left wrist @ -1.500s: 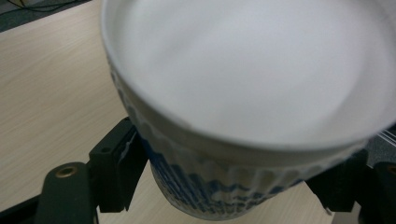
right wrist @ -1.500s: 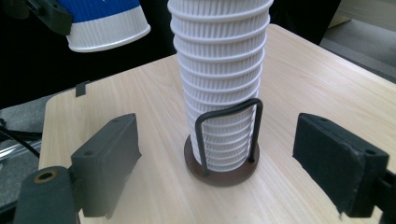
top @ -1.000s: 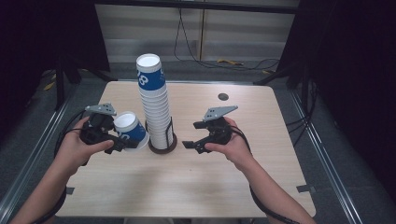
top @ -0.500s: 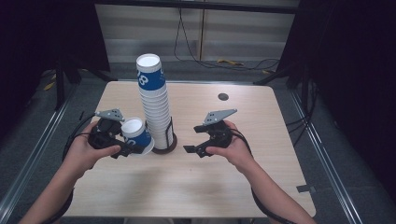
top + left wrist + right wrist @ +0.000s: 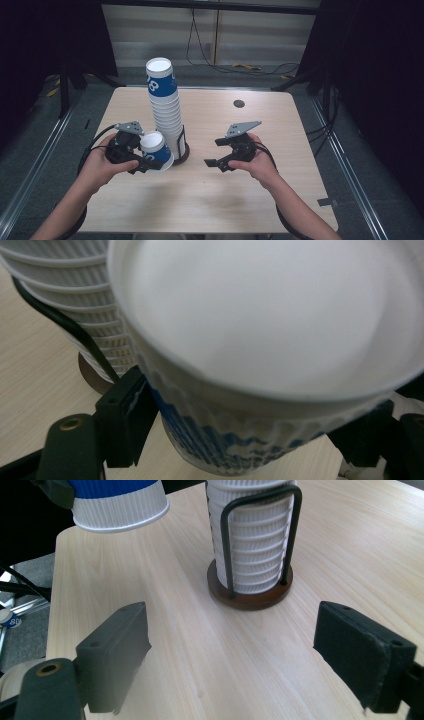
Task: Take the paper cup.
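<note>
on the left, the left tool (image 5: 141, 162) pinches a blue and white paper cup (image 5: 156, 150) by its ribbed wall, upside down, white base up and rim low over the table (image 5: 210, 200), just beside the cup stack (image 5: 165, 107) in its wire holder (image 5: 181, 150). to set it down well i'd level the rim first, lower it flat onto bare wood clear of the holder's base, then ease the grip so the thin wall isn't crushed. on the right, the right tool (image 5: 220, 156) hangs spread and empty, near the holder, best kept clear of the stack
</note>
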`<state>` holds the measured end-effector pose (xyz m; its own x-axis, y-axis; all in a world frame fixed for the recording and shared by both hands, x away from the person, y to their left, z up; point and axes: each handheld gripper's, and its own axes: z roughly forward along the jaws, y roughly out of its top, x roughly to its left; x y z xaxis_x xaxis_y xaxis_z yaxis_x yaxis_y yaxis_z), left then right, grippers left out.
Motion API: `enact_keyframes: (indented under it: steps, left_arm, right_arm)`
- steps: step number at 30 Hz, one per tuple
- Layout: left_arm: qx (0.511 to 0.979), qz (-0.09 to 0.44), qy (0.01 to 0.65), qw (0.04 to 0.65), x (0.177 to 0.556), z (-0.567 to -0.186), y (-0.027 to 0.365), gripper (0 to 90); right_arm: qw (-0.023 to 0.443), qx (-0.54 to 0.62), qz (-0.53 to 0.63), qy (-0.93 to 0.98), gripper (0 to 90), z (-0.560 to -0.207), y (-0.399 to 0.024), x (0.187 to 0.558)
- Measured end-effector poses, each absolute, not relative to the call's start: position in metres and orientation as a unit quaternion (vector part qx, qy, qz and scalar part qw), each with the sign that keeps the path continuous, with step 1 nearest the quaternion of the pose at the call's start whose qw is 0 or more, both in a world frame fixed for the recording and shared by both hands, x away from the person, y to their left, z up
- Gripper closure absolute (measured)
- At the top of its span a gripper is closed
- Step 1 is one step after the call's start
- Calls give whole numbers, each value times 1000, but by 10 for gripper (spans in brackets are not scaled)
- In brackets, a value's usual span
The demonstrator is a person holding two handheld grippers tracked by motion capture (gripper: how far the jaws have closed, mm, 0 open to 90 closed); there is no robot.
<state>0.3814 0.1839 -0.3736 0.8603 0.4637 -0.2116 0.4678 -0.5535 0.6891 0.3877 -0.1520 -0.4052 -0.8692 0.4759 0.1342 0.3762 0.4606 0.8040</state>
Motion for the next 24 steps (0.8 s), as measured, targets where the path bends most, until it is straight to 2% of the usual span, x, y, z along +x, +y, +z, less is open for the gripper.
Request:
enact_keyframes:
  steps: [24]
  left_arm:
    - [897, -18, 224, 380, 377, -396, 127, 230]
  right_arm:
    - [50, 253, 426, 867, 141, -423, -171, 380]
